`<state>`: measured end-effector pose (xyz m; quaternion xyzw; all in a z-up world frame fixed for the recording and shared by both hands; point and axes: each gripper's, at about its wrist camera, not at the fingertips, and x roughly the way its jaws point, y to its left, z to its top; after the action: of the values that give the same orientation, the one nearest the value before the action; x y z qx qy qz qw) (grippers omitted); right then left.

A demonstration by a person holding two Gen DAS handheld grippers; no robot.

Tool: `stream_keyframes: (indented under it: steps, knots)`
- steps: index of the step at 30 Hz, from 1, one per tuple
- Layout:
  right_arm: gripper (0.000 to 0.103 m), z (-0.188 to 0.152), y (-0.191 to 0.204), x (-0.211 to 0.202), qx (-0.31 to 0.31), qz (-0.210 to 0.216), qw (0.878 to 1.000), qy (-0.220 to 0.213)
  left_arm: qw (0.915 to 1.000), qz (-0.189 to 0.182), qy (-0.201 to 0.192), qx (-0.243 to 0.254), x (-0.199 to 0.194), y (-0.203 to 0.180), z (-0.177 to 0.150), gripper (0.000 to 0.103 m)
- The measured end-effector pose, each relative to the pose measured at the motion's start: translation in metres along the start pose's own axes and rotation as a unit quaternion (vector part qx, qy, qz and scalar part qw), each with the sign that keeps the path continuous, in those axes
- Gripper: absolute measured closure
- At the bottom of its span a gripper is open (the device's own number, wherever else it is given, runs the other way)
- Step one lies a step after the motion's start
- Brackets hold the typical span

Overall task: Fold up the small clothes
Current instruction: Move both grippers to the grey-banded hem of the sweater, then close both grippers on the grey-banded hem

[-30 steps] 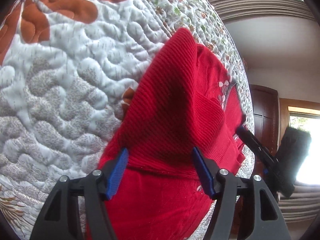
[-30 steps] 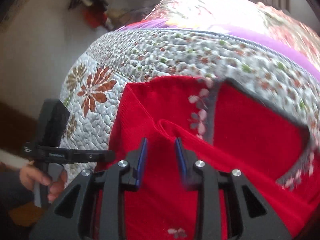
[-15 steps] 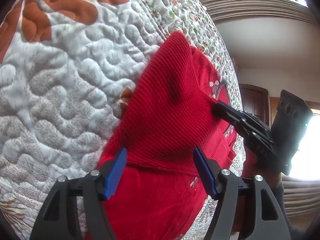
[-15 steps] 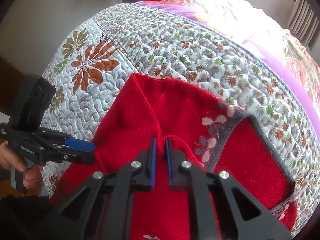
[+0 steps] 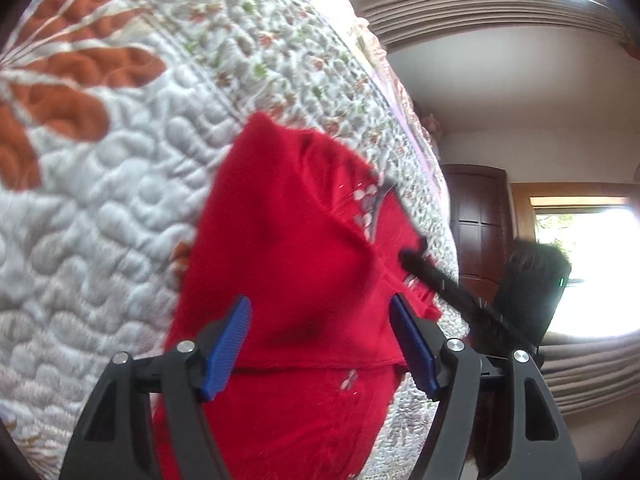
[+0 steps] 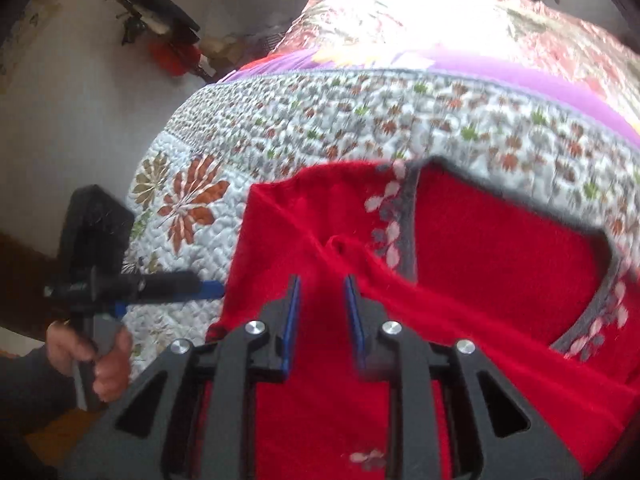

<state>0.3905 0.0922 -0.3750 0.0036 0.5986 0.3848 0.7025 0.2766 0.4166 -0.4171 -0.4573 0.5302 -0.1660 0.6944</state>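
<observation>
Garment: a red knit sweater (image 6: 500, 248) with a grey neckline trim and pale flower motifs lies spread on the quilted bedspread (image 5: 100, 200), partly folded, one sleeve or side panel already laid across the body.
Fold ridge: a raised crease (image 6: 340, 246) runs diagonally across the red knit, starting just ahead of the right gripper's tips and heading away toward the sweater's far left corner.
Right gripper (image 6: 322, 312): fingers parted by a narrow gap with only flat knit showing between them; nothing is pinched. It sits over the sweater's near middle.
Left gripper (image 5: 320, 344): fingers spread wide, empty, hovering above the folded red panel near its left edge.
Key relation: the crease lies straight ahead of the right gripper, roughly in line with its fingers; the left gripper comes in from the side, nearer the outer edge.
Judgement: the right gripper seems nearer the ridge, the left better placed for the outer edge.
</observation>
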Motion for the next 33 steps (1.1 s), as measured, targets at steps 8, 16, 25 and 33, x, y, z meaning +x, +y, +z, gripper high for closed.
stream_keyframes:
  steps: [8,16,25,33]
  knots:
    - [0.082,-0.038,-0.002,0.047,0.026,-0.018,0.998,0.049,0.9976,0.063,0.022,-0.017,0.027,0.015,0.026,0.03]
    - [0.068,-0.119,-0.053,-0.076,0.179,-0.051,0.978,-0.099,0.9995,0.032,-0.003,-0.001,-0.028,-0.002,-0.017,0.023]
    - [0.069,-0.223,-0.162,-0.13,0.36,-0.104,0.921,-0.102,0.9926,0.097,0.013,-0.071,-0.087,0.063,-0.117,0.021]
    - [0.043,-0.325,-0.092,-0.161,0.376,-0.048,0.923,-0.073,0.986,0.104,0.105,-0.077,-0.115,0.091,-0.216,0.016]
